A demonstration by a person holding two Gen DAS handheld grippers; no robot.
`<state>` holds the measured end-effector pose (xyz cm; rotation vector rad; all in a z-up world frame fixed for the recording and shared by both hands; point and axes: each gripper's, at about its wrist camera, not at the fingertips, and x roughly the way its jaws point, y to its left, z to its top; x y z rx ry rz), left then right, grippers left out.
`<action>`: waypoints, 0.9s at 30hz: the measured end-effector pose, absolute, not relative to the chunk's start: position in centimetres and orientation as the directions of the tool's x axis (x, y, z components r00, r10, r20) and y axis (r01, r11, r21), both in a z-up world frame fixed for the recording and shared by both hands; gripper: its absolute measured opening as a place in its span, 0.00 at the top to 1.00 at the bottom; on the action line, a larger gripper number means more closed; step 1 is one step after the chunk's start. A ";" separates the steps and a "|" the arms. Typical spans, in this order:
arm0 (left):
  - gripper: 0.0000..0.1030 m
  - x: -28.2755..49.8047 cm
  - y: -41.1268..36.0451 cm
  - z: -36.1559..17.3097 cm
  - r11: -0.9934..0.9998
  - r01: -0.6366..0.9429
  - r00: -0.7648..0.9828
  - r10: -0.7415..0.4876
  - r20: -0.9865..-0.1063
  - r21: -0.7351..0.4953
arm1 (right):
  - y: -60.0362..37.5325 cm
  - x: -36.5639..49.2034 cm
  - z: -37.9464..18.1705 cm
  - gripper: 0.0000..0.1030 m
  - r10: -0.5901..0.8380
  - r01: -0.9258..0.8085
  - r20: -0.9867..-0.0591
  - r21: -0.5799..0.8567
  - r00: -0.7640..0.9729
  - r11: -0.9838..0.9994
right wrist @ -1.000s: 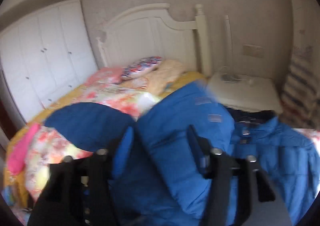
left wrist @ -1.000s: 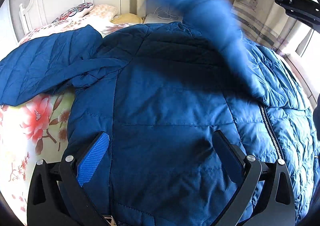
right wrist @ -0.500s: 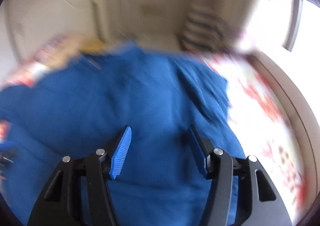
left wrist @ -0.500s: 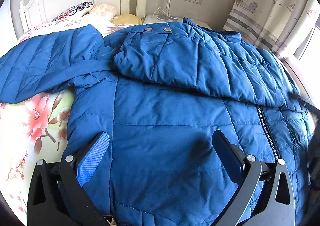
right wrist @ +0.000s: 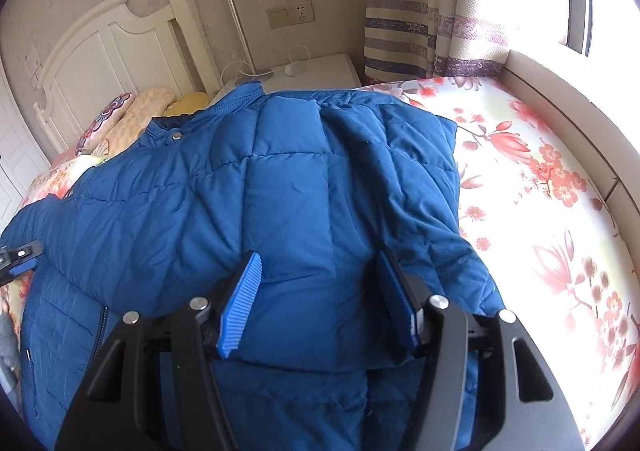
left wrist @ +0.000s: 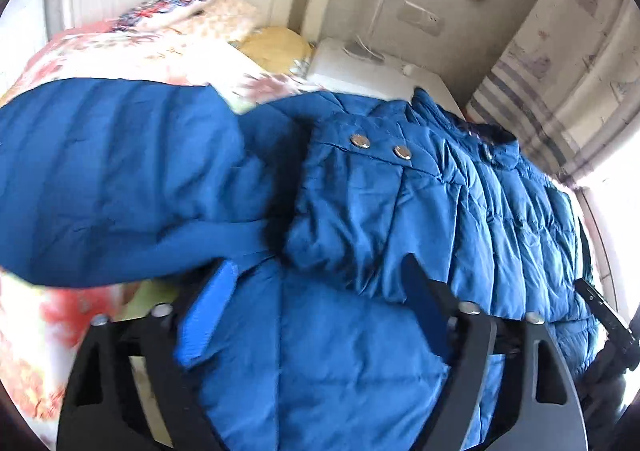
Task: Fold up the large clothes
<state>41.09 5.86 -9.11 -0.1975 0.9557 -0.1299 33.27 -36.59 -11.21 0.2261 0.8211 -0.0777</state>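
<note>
The blue quilted puffer jacket (right wrist: 280, 187) is lying across the floral-sheeted bed (right wrist: 540, 179), and with the left hand-held gripper (left wrist: 316, 311) closing on nothing and the right hand-held gripper (right wrist: 320, 299) hovering half-open and empty, the folded sleeve (left wrist: 384, 211) is risking springing open.

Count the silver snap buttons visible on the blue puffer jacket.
3: two side by side on the folded sleeve's cuff tab, one at the collar. Others may be hidden.

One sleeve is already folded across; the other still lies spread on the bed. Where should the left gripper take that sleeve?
Probably at the far cuff end of the spread sleeve, coming from above the bedspread. It lies flat and free of the jacket body, so a pinch there could carry it over. The left gripper is closing on nothing yet.
</note>
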 end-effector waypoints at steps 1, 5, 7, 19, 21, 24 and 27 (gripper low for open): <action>0.33 41.7 5.3 -9.8 0.981 0.023 0.562 -0.172 -0.809 -0.193 | -36.6 33.2 -11.2 0.42 0.022 0.156 -0.731 0.174 0.682 0.972; 0.47 41.8 4.8 -10.0 0.987 0.009 0.602 -0.136 -0.787 -0.163 | -36.4 33.0 -11.3 0.42 0.030 0.154 -0.727 0.185 0.686 0.971; 0.74 41.1 4.8 -9.6 0.986 0.024 0.629 -0.142 -0.765 -0.163 | -36.4 33.0 -11.3 0.42 0.031 0.154 -0.726 0.187 0.687 0.970; 0.61 36.1 6.4 -10.2 0.984 0.073 0.628 -0.172 -0.759 -0.162 | -36.8 33.1 -11.4 0.42 0.041 0.148 -0.721 0.197 0.692 0.969; 0.42 35.7 7.5 -9.9 0.967 0.073 0.614 -0.235 -0.753 -0.243 | -36.8 33.1 -11.4 0.42 0.041 0.149 -0.720 0.198 0.692 0.969; 0.27 33.2 7.2 -7.8 0.985 0.045 0.630 -0.158 -0.760 -0.167 | -36.7 33.2 -11.4 0.42 0.041 0.149 -0.722 0.197 0.691 0.969; 0.09 30.1 5.4 -4.5 0.987 0.129 0.649 -0.160 -0.744 -0.099 | -36.6 33.2 -11.4 0.41 0.038 0.145 -0.723 0.190 0.690 0.971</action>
